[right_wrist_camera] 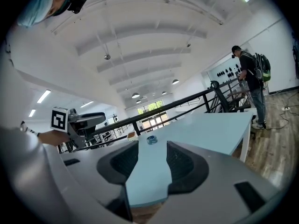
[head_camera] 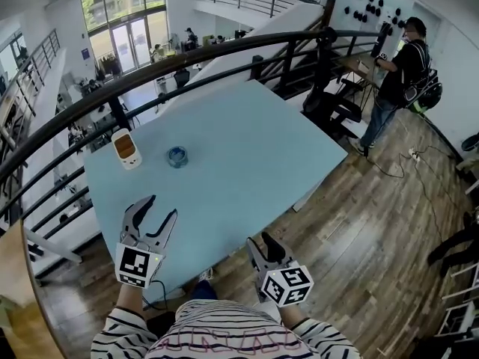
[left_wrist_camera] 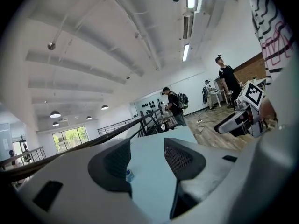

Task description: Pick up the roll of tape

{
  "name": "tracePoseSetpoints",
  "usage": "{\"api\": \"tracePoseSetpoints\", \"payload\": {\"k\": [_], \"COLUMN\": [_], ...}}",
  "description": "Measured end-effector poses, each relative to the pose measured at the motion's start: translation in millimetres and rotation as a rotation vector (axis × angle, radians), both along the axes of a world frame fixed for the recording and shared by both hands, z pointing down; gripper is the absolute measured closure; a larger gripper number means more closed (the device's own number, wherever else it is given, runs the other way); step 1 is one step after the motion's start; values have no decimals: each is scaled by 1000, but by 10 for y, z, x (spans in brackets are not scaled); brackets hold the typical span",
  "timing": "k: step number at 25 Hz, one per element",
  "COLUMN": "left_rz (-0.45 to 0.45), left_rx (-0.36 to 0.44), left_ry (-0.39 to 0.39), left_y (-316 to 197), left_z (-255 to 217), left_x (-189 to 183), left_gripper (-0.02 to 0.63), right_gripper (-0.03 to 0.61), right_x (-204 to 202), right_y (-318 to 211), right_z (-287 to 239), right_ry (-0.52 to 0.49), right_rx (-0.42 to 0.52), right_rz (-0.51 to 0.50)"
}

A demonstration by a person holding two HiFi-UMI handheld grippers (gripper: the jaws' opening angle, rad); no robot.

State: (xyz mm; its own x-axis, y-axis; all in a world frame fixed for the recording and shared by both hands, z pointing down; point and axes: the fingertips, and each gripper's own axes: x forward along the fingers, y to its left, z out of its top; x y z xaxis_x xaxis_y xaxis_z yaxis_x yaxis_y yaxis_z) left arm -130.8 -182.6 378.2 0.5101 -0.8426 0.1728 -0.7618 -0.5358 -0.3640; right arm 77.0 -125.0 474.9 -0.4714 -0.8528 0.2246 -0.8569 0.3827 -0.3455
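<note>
The roll of tape [head_camera: 177,156], small and blue, lies flat on the light blue table [head_camera: 254,148] toward its far left. It also shows far off in the right gripper view as the tape [right_wrist_camera: 151,139], and half hidden by the left jaw as the tape [left_wrist_camera: 129,175]. My left gripper [head_camera: 161,208] hovers over the table's near left edge, open and empty, well short of the roll. My right gripper [head_camera: 260,243] is at the near edge to the right, open with nothing between its jaws. Each gripper [left_wrist_camera: 147,160] [right_wrist_camera: 150,160] looks along the tabletop.
A white and orange device [head_camera: 126,148] stands left of the tape. A black railing [head_camera: 224,51] runs behind the table's far edge, with a drop beyond. A person with a backpack [head_camera: 400,73] stands at the far right on the wooden floor [head_camera: 374,223].
</note>
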Motion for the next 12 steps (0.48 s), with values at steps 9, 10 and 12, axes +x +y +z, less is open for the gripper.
{"api": "tracePoseSetpoints", "payload": {"k": [9,10,12], "left_rz": [89,93,97], "left_rx": [65,68,59], "left_ry": [-126,-148,-177], "left_y": [-838,-936,-1143], "left_z": [-200,-189,-129], "left_x": [50,54,57], "left_gripper": [408,408,408], "right_gripper": [396,396,396], "right_x": [-180,-181,-169], "right_y": [-413,-447,-513], "right_z": [91,109,145], "right_ry": [1,0,-2], "right_rx": [-27,-31,-43], "right_rz": [-5,-2,10]}}
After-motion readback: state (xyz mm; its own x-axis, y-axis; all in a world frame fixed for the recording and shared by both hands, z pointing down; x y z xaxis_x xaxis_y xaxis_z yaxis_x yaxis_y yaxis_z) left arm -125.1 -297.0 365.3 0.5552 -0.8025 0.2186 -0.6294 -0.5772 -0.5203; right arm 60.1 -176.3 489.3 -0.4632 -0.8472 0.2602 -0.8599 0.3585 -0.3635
